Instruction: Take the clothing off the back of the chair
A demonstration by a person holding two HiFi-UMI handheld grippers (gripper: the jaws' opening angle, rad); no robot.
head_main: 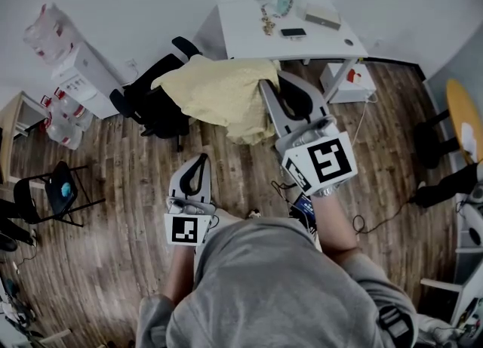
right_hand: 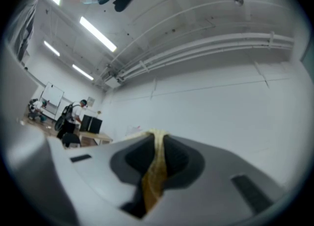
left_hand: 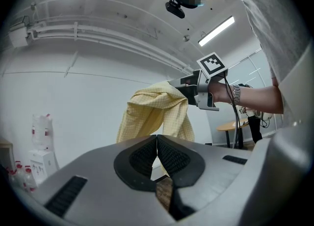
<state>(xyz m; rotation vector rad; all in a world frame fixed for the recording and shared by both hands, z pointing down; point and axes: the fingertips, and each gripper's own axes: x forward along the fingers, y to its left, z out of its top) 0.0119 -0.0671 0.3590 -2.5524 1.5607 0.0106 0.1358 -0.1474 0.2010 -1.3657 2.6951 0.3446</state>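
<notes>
- Above the black chair (head_main: pixel 155 109), yellow clothing (head_main: pixel 215 93) hangs lifted, one edge pinched tight between the right gripper's (right_hand: pixel 158 141) pads.
- Left gripper (left_hand: pixel 156 144) is held nearer the person, its pads pressed together on nothing.

Floor free, far side blocked
The wooden floor (head_main: pixel 121 203) lies open at 9 o'clock; black chair (head_main: pixel 151 109) at 11, counter (head_main: pixel 241 29) at 12.
</notes>
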